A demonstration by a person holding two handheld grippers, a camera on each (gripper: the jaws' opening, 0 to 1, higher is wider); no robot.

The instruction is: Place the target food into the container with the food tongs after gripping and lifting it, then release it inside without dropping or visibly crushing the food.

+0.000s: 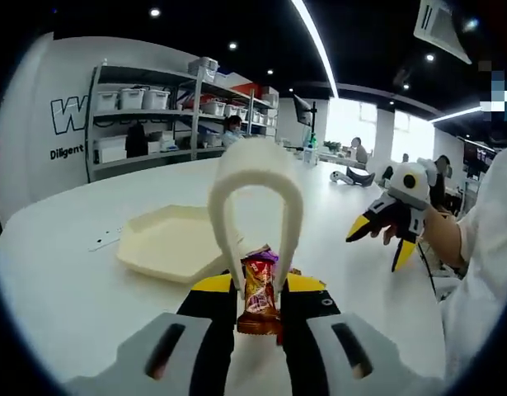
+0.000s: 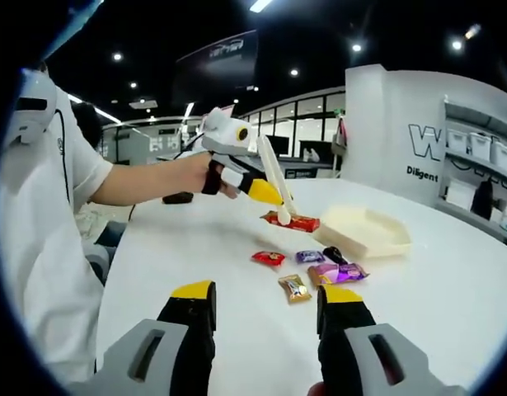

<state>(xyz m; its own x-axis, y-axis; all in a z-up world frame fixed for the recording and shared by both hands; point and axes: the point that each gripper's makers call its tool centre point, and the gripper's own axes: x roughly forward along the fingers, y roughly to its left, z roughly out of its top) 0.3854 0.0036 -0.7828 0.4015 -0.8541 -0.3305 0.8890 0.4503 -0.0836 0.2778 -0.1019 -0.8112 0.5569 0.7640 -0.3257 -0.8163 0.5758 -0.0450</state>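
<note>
Left gripper [image 1: 260, 290] squeezes the white tongs [image 1: 257, 202] shut on a red wrapped candy [image 1: 258, 293], lifted just short of the cream container [image 1: 166, 241] on the table [image 1: 63, 280]. Carry it level, gently, over the rim. Right gripper [image 2: 265, 309] hangs open.

- Left gripper [image 1: 259, 301]: fingers [image 1: 213, 309] closed on the tongs [image 1: 257, 194], held out on a bare forearm [image 2: 146, 183].
- Right gripper [image 2: 268, 318]: fingers [image 2: 191, 318] spread wide, nothing held.
</note>
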